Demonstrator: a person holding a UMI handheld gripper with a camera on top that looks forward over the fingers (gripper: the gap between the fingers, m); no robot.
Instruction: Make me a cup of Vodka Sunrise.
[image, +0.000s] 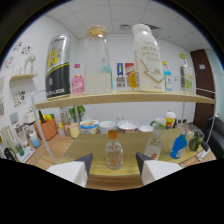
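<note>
hand-held gripper (114, 162): fingers spread apart, gripping nothing | small clear bottle (114, 150): orange cap, upright on the table (90, 145), just ahead, between the fingertips, untouched | blue bottle (178, 146): further right | shelf (125, 98): tall jars above

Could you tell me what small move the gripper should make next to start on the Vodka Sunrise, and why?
Probably ease the gripper straight forward. Its fingers are open, and the small clear bottle with the orange cap stands upright on the lower wooden shelf just ahead, lined up with the gap but not yet between them.
</note>
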